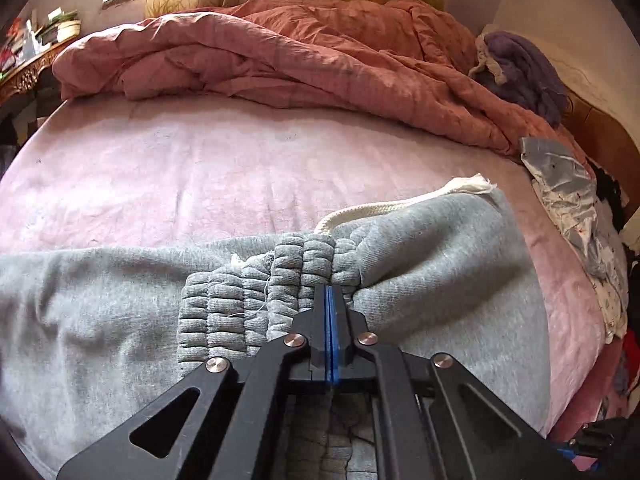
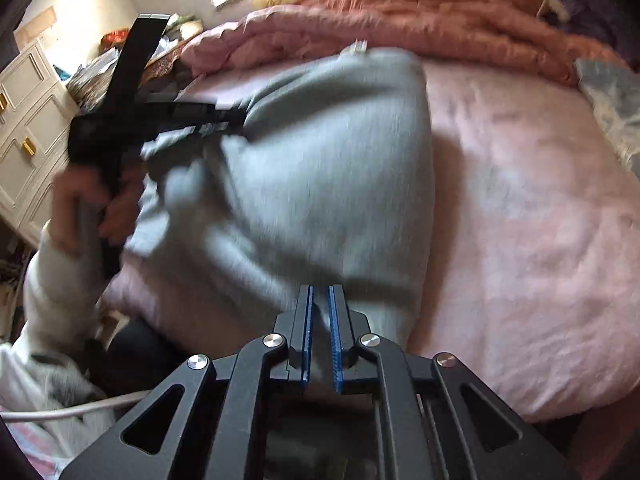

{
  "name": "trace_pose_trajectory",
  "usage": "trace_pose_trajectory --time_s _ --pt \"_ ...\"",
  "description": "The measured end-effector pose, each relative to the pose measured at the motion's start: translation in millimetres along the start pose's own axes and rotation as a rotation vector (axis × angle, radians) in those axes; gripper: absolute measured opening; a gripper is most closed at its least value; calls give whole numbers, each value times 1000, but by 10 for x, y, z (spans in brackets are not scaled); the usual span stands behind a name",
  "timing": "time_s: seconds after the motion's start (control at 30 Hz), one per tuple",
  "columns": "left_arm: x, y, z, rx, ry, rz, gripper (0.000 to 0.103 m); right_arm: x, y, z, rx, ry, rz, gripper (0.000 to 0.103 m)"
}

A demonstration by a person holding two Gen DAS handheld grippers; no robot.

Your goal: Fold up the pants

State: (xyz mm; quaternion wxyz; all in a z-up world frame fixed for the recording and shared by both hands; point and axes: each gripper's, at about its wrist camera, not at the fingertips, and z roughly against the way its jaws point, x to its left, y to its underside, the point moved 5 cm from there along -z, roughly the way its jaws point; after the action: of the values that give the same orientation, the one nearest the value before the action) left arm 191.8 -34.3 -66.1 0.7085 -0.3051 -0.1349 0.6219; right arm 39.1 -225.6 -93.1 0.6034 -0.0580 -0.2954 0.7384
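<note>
You're working on a bed (image 1: 200,168) with a pink sheet, a rumpled pink quilt (image 1: 280,52) heaped at its far side. The grey pants (image 1: 100,312) lie on the sheet on the near side of that quilt. Your left gripper (image 1: 331,300) has its fingers pressed together on the ribbed waistband (image 1: 256,296), white drawstring (image 1: 360,212) trailing just beyond, probably so the top edge travels as one. Your right gripper (image 2: 320,300) pinches grey cloth between narrowly parted fingers, lifting that end; the view is blurred. A patterned cloth (image 1: 568,200) lies beside the quilt's end.
</note>
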Motion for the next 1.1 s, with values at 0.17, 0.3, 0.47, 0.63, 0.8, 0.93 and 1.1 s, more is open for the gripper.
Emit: trace_pose_trajectory --time_s 0.17,0.3,0.47,0.63,0.8,0.93,1.1 --pt "-68 97 123 -59 -38 -16 4 -3 -330 389 -150 13 21 9" --pt "-35 148 161 -94 -54 -16 4 -116 -836 469 -252 23 -3 9" --pt "8 182 111 -137 -54 20 4 -175 -1466 -140 -168 -98 -44 9" --pt "-3 195 104 -154 -70 3 4 -185 -1837 -885 -83 -38 -58 9" --pt "44 198 69 -154 -47 26 4 -439 -2075 -1213 -36 -95 -214 0" --pt "43 203 77 -156 -50 22 4 -453 -2079 -1016 -64 -147 -228 0" --pt "37 213 87 -154 -39 33 4 -593 -2036 -733 -161 81 -203 0"
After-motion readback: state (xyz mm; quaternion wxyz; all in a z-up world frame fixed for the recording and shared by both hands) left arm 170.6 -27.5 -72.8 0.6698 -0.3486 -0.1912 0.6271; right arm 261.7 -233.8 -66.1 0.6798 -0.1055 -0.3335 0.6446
